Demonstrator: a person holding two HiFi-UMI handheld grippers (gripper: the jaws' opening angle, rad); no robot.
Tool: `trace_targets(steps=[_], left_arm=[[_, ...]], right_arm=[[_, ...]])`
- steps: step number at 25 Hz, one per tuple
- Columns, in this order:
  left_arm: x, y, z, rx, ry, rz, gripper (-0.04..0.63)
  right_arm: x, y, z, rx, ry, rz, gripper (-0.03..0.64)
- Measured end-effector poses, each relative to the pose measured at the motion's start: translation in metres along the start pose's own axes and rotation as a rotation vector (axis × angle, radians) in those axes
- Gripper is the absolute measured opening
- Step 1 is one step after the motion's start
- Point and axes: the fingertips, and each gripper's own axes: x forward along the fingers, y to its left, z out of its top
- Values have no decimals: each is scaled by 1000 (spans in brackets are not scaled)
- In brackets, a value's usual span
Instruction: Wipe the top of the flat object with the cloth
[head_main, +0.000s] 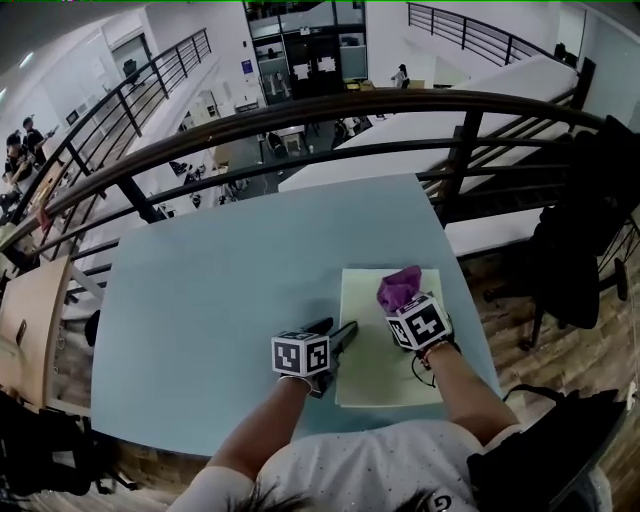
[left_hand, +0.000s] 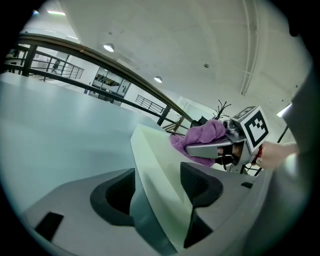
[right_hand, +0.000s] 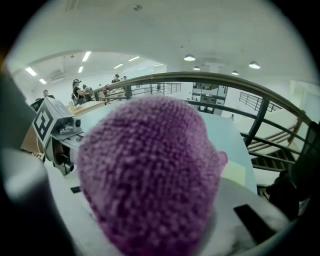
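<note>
A pale green flat board (head_main: 385, 365) lies on the light blue table (head_main: 230, 290), near its front right corner. My left gripper (head_main: 343, 333) is shut on the board's left edge; in the left gripper view the board's edge (left_hand: 160, 165) sits between the two dark pads. My right gripper (head_main: 402, 303) is shut on a bunched purple cloth (head_main: 399, 287), which rests on the far part of the board. The cloth (right_hand: 150, 175) fills the right gripper view and hides that gripper's jaws. From the left gripper view, the cloth (left_hand: 197, 136) bulges out of the right gripper (left_hand: 210, 148).
A dark curved railing (head_main: 300, 115) runs just past the table's far edge, with a drop to a lower floor behind it. A black chair with dark cloth (head_main: 585, 230) stands at the right. A wooden table (head_main: 25, 320) is at the left.
</note>
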Motion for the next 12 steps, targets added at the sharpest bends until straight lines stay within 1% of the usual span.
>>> trace_targets(steps=[7, 12], left_arm=[[-5, -1, 2, -1, -1, -2, 281], [-3, -1, 2, -2, -3, -3, 279]], right_arm=[[-34, -54, -30, 115, -11, -115, 32], [-47, -75, -45, 159, 14, -152, 34]])
